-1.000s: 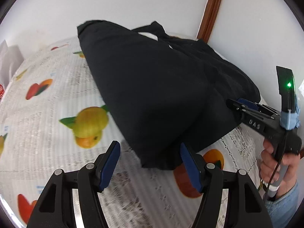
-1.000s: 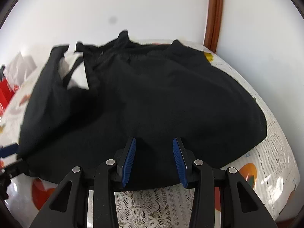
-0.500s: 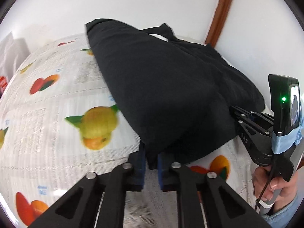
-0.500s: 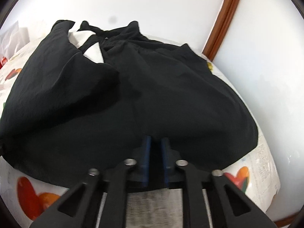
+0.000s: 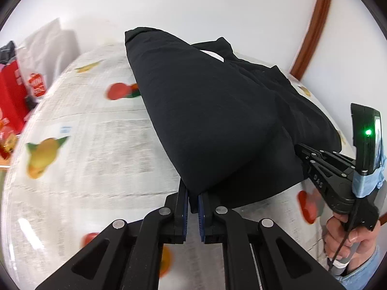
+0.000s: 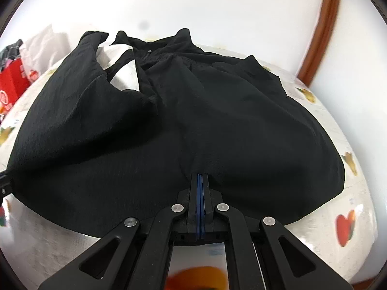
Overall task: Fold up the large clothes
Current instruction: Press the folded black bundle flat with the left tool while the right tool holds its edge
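Note:
A large black garment (image 5: 217, 120) lies half-folded on a fruit-print tablecloth (image 5: 96, 145). My left gripper (image 5: 192, 193) is shut on its near left corner, and the cloth rises from the jaws in a taut ridge. In the right wrist view the same garment (image 6: 217, 125) spreads wide, a white lining (image 6: 125, 72) showing near its neck. My right gripper (image 6: 200, 178) is shut on the near hem, jaws pressed tight together. The right gripper (image 5: 304, 154) also shows in the left wrist view, held by a hand (image 5: 350, 239).
Red packaging (image 5: 12, 96) and white bags (image 5: 48, 48) stand at the table's far left. A white wall runs behind, with a brown wooden frame (image 5: 312, 29) at the right. The tablecloth (image 6: 350, 217) shows to the right of the garment.
Both grippers went from open to shut on the garment's near edge, then carried it sideways. The left corner is now lifted into a ridge.

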`<action>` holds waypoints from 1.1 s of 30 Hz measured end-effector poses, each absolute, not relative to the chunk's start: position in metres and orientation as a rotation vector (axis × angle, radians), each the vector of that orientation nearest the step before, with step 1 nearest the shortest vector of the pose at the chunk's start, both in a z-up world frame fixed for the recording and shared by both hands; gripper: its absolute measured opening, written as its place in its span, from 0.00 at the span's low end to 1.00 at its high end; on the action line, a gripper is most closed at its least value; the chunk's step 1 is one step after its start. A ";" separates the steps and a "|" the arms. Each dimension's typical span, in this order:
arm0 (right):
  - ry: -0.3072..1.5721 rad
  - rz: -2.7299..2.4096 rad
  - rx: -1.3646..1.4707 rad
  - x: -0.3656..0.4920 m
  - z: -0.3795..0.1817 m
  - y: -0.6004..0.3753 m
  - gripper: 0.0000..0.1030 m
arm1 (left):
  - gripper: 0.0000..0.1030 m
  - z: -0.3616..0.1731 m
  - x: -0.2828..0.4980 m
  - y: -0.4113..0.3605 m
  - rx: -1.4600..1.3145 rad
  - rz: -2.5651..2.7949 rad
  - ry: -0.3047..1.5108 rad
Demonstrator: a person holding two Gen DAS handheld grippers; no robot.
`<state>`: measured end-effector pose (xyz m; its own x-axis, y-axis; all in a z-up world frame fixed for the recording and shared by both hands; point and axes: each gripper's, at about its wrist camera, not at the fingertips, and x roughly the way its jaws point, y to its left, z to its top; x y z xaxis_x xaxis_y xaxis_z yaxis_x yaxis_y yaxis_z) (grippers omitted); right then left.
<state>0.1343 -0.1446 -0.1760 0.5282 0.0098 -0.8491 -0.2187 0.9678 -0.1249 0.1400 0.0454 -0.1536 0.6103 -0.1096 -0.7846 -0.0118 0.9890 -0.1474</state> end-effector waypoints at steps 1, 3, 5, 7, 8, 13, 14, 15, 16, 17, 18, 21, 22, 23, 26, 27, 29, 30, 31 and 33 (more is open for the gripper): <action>1.009 0.168 -0.222 0.132 -0.175 -0.139 0.04 | 0.07 -0.153 0.137 0.051 -0.136 -0.044 0.912; 1.016 0.215 -0.197 0.132 -0.174 -0.134 0.04 | 0.08 -0.155 0.131 0.062 -0.143 -0.039 0.922; 1.036 0.261 -0.140 0.131 -0.169 -0.138 0.07 | 0.09 -0.156 0.129 0.069 -0.163 -0.033 0.930; 1.045 0.315 -0.061 0.134 -0.160 -0.145 0.17 | 0.12 -0.157 0.128 0.072 -0.165 -0.043 0.939; 1.041 0.334 -0.033 0.137 -0.155 -0.148 0.30 | 0.12 -0.157 0.126 0.073 -0.172 -0.052 0.938; 0.961 0.456 0.004 0.148 -0.124 -0.142 0.45 | 0.50 -0.156 0.127 0.071 -0.206 -0.120 0.929; 0.948 0.482 0.003 0.149 -0.119 -0.138 0.46 | 0.54 -0.157 0.132 0.066 -0.208 -0.128 0.925; 0.935 0.505 -0.004 0.154 -0.115 -0.131 0.46 | 0.54 -0.159 0.138 0.062 -0.208 -0.139 0.928; 0.921 0.532 -0.015 0.157 -0.112 -0.121 0.46 | 0.54 -0.160 0.140 0.059 -0.211 -0.150 0.937; 0.911 0.554 -0.019 0.157 -0.110 -0.116 0.46 | 0.55 -0.162 0.142 0.058 -0.213 -0.151 0.939; 0.907 0.583 -0.021 0.162 -0.110 -0.107 0.46 | 0.57 -0.162 0.144 0.056 -0.215 -0.150 0.938; 0.932 0.650 -0.024 0.174 -0.120 -0.089 0.46 | 0.60 -0.163 0.149 0.052 -0.198 -0.146 0.937; 0.946 0.665 -0.021 0.183 -0.127 -0.083 0.46 | 0.62 -0.163 0.150 0.051 -0.196 -0.146 0.936; 0.970 0.679 -0.022 0.189 -0.134 -0.077 0.46 | 0.63 -0.164 0.151 0.049 -0.191 -0.147 0.934; 1.014 0.667 -0.067 0.195 -0.151 -0.064 0.27 | 0.64 -0.165 0.151 0.044 -0.156 -0.136 0.919; 1.015 0.658 -0.109 0.193 -0.155 -0.060 0.15 | 0.64 -0.166 0.150 0.042 -0.139 -0.128 0.913; 0.982 0.675 -0.143 0.187 -0.156 -0.057 0.03 | 0.65 -0.167 0.150 0.038 -0.110 -0.110 0.908; 0.942 0.668 -0.139 0.183 -0.151 -0.062 0.03 | 0.65 -0.167 0.150 0.037 -0.104 -0.105 0.909; 0.900 0.669 -0.105 0.179 -0.142 -0.072 0.02 | 0.66 -0.167 0.151 0.036 -0.101 -0.101 0.910; 0.840 0.658 -0.018 0.173 -0.124 -0.096 0.02 | 0.66 -0.167 0.153 0.036 -0.096 -0.095 0.917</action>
<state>0.1728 -0.0957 -0.1238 0.4829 0.5330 -0.6948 -0.5466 0.8033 0.2363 0.1528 0.0356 -0.1672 0.6049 -0.1229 -0.7868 0.0413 0.9915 -0.1231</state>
